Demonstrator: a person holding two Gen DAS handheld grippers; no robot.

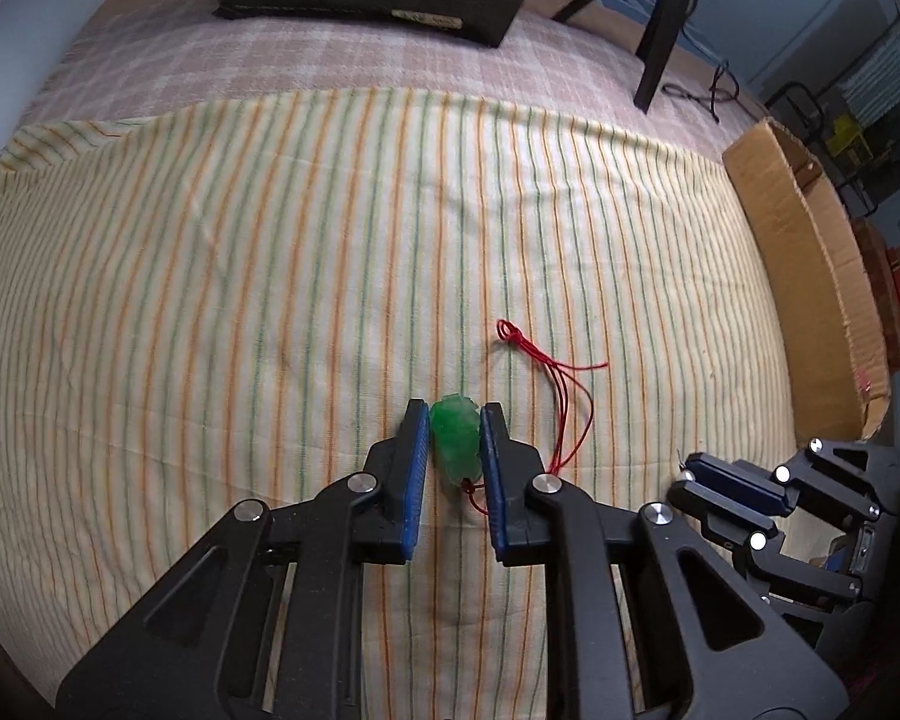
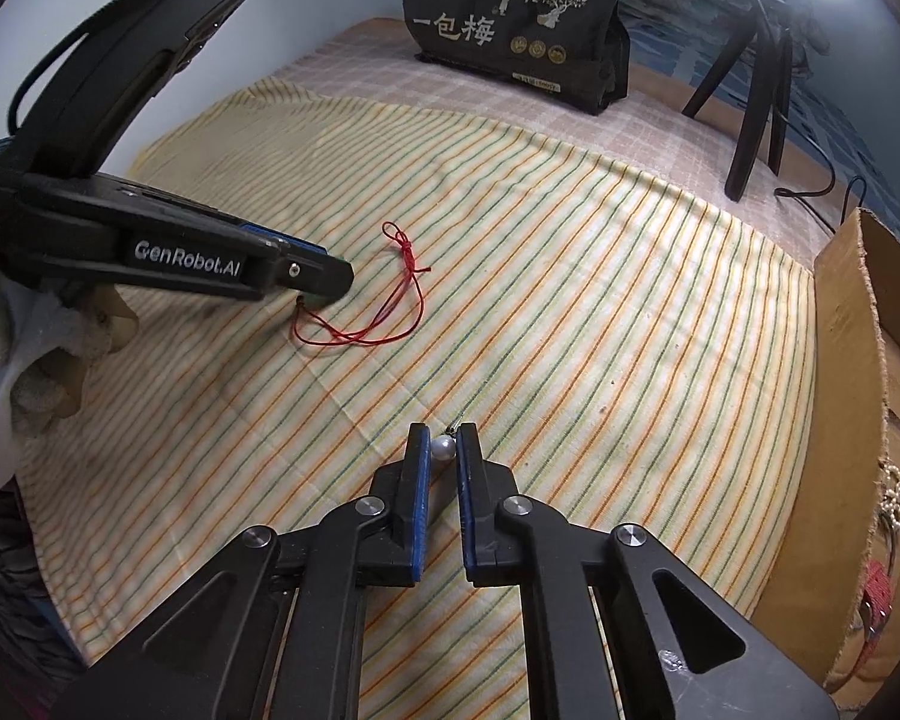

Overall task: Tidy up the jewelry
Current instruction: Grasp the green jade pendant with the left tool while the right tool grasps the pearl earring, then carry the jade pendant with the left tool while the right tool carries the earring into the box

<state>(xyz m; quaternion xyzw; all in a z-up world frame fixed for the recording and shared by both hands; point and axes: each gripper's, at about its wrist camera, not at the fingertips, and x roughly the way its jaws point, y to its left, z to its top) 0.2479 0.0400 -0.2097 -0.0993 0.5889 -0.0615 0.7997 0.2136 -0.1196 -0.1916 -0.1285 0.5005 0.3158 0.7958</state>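
Observation:
My left gripper [image 1: 455, 414] is shut on a green jade pendant [image 1: 453, 439] at the striped cloth [image 1: 210, 300]. The pendant's red cord [image 1: 561, 384] trails right over the cloth. In the right wrist view the left gripper [image 2: 330, 279] sits at the left, with the red cord [image 2: 384, 306] looping beside it and the pendant mostly hidden. My right gripper [image 2: 443, 435] is shut on a small white pearl earring [image 2: 443, 448], low over the cloth. It also shows at the lower right of the left wrist view [image 1: 687, 471].
A cardboard box [image 1: 804, 276] stands at the right edge; in the right wrist view the cardboard box [image 2: 858, 360] has beads and a red item hanging on its side. A black snack bag [image 2: 516, 24] and black tripod legs [image 2: 756, 90] stand at the back.

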